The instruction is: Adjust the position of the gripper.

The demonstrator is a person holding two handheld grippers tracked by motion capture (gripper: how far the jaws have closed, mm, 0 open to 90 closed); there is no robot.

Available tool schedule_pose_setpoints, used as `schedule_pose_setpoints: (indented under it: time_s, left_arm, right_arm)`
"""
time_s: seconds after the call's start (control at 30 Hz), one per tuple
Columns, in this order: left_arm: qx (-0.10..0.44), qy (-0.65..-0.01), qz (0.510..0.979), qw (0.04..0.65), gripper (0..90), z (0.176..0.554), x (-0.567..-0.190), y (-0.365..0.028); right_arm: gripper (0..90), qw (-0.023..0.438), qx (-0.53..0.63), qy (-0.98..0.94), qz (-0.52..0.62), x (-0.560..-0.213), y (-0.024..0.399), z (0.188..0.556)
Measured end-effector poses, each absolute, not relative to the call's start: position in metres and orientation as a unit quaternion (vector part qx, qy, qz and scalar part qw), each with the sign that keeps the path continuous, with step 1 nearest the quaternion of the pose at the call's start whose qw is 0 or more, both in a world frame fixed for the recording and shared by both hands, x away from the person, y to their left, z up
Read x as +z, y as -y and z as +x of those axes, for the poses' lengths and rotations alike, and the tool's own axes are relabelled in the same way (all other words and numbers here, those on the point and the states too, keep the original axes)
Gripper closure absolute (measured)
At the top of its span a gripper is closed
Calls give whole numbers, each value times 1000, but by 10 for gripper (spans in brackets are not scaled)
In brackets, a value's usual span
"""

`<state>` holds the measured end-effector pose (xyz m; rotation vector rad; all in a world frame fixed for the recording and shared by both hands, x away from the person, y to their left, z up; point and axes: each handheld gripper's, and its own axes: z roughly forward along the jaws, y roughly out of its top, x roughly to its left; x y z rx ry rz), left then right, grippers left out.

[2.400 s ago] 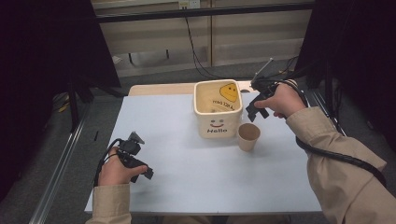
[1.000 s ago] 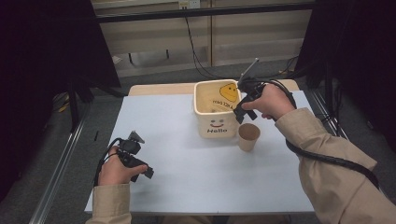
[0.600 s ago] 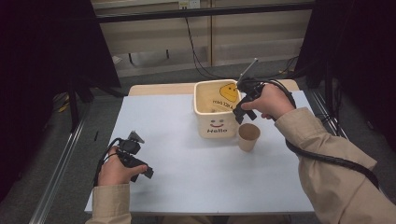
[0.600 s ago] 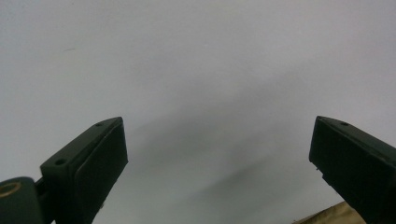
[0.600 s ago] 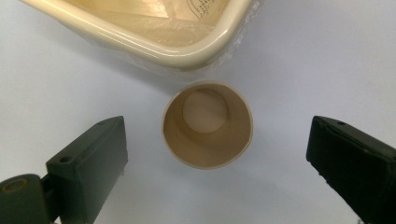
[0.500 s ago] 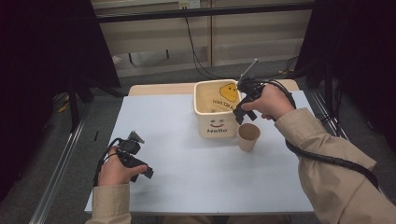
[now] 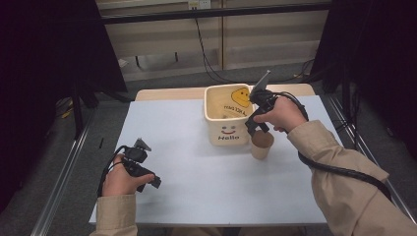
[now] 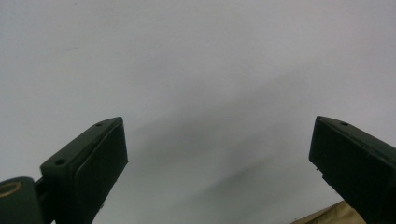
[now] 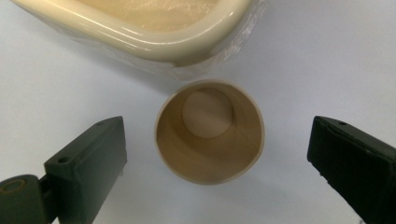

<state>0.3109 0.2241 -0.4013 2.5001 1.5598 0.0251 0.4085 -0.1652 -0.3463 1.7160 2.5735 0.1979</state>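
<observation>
One white table [image 7: 196,182] carried a cream "Hello" bin [image 7: 227,123], with an empty paper cup [image 9: 210,132] upright just beside it. The right gripper [image 9: 217,163] hovered above, jaws wide. Judged light and crushable; grip mid-wall gently. The left gripper [image 8: 219,172] rested open

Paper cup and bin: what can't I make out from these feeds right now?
- Paper cup, high view: its near-rim is partly covered by the right gripper, so the gap between jaws and cup cannot be judged there.
- Cream bin, right gripper view: cut off by the top edge; its contents are hidden.
- Bin floor, high view: too small and shadowed to tell if anything lies inside.
- Left gripper, left gripper view: faces the bare white table.
</observation>
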Motion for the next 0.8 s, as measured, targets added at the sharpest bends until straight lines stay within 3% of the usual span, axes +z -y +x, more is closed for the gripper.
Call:
schedule_pose_setpoints:
  time_s: [0.8]
  left_arm:
    - [5,-524,846,99,41,312,-402,-223]
  right_arm:
    - [48,17,51,-833,551,-386,167,406]
